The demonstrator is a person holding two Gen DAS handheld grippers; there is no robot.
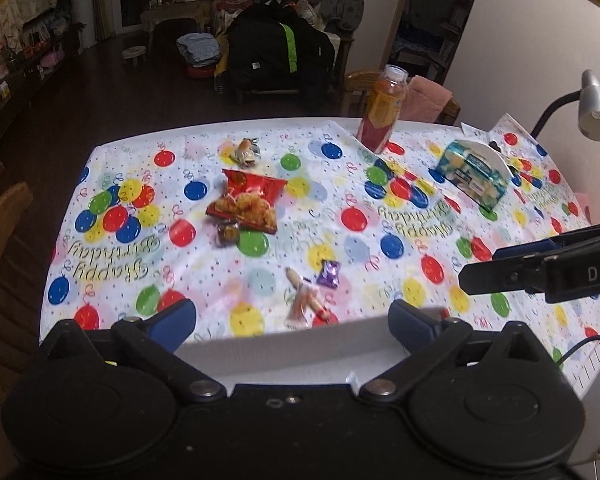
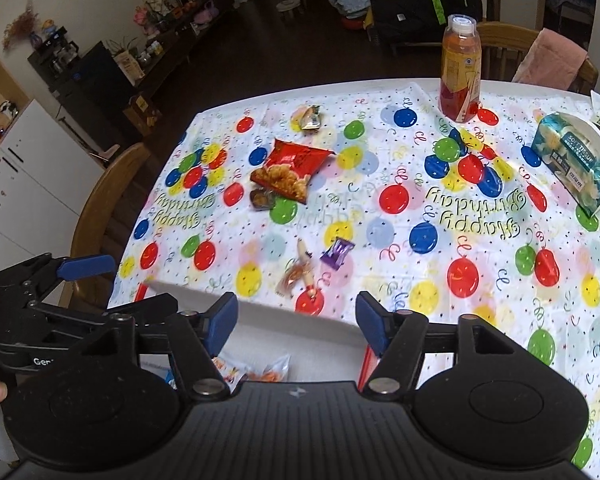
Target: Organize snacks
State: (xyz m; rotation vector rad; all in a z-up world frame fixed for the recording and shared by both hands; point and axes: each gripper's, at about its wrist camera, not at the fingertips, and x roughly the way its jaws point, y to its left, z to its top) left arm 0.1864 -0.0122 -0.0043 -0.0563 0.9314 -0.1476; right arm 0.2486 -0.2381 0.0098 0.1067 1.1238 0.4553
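Loose snacks lie on the balloon-print tablecloth [image 1: 380, 200] [image 2: 440, 208]. A red bag of fried snacks [image 1: 246, 204] [image 2: 288, 170] lies mid-table with a small dark wrapped piece [image 1: 227, 232] [image 2: 262, 199] touching its near edge. Farther back is a small wrapped snack [image 1: 246, 152] [image 2: 308, 117]. Nearer lie a purple candy [image 1: 329, 274] [image 2: 337, 253] and a clear sausage packet [image 1: 304, 300] [image 2: 298, 274]. A white box [image 1: 280, 344] [image 2: 300, 340] sits below both grippers and holds a snack packet [image 2: 260, 368]. My left gripper [image 1: 292, 320] and right gripper [image 2: 296, 324] are open and empty above the box.
A juice bottle [image 1: 382, 112] [image 2: 460, 76] stands at the far edge. A tissue pack [image 1: 472, 172] [image 2: 576, 164] is at the far right, next to a desk lamp [image 1: 596, 108]. A wooden chair [image 1: 4, 240] [image 2: 108, 208] stands on the left side.
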